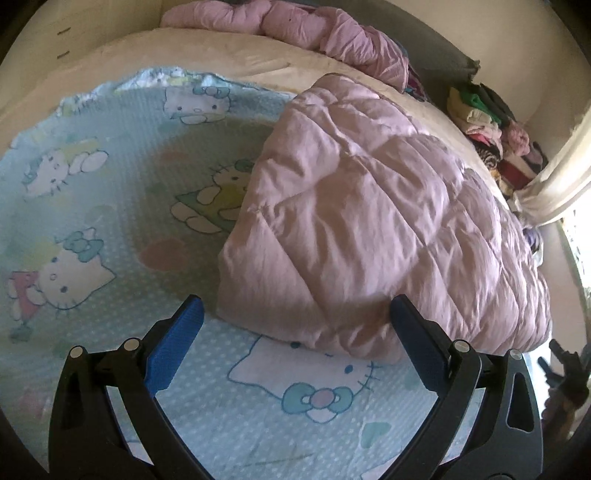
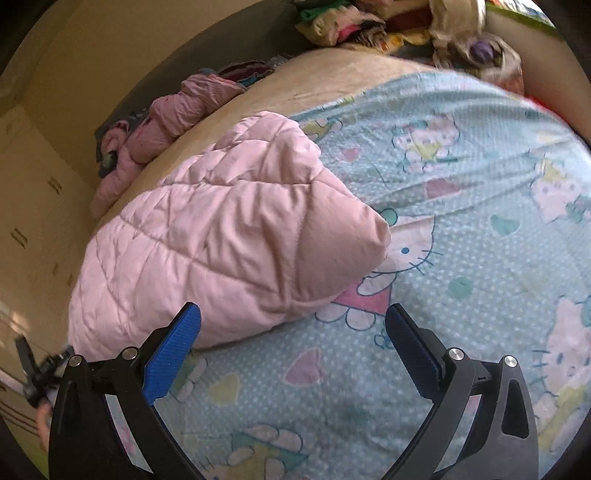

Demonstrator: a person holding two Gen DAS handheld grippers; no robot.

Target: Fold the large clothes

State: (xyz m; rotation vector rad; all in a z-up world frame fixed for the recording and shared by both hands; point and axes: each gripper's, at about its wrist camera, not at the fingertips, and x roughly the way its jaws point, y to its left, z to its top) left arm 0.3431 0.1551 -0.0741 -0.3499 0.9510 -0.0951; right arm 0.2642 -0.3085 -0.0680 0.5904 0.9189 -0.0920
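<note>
A home bedroom, likely a child's: a bed [image 1: 229,59] with a cream mattress fills both views, spread with a pale blue cartoon-cat sheet [image 1: 110,206] and a folded pink quilt [image 1: 369,221] lying on it. Another pink quilt [image 1: 295,26] is bunched along the far edge of the bed, and a pile of mixed clothes [image 1: 487,122] sits against the cream wall [image 1: 480,33] beyond it. Pale wardrobe doors [image 2: 33,221] with small handles stand beside the bed, and bright daylight comes in at one side.
</note>
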